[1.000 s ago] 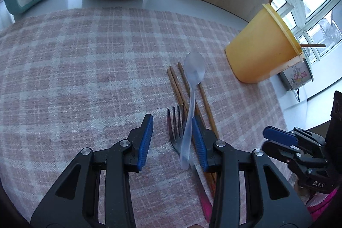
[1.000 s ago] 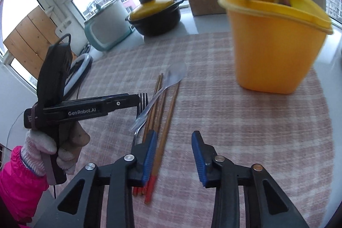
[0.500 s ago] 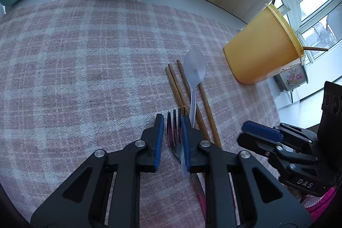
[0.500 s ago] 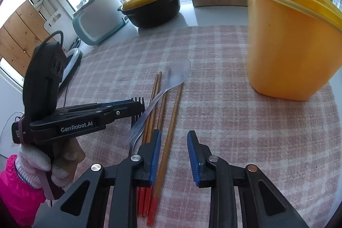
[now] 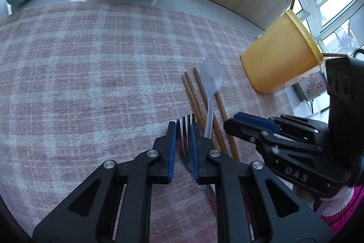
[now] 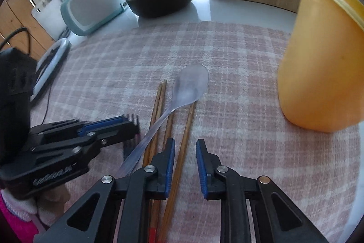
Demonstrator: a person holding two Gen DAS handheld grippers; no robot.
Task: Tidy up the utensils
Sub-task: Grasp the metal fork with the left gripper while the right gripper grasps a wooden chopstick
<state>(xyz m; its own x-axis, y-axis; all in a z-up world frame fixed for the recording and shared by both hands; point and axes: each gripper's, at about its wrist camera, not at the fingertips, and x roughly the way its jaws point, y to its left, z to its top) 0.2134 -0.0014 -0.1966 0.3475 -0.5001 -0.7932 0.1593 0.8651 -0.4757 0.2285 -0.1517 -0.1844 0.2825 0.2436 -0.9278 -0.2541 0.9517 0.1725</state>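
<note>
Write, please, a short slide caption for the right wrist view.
Right gripper closing around one chopstick on the checked cloth, beside the clear spoon.

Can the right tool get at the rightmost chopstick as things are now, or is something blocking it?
Probably yes. The right tool already straddles that chopstick, its jaws closing with a gap left. The clear spoon crosses only its far end, and the left tool stays aside at the fork.

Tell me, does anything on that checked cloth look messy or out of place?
Yes: the clear plastic spoon lies slantwise across the wooden chopsticks, and the dark fork sits beside them, all loose on the cloth rather than in the yellow container.
</note>
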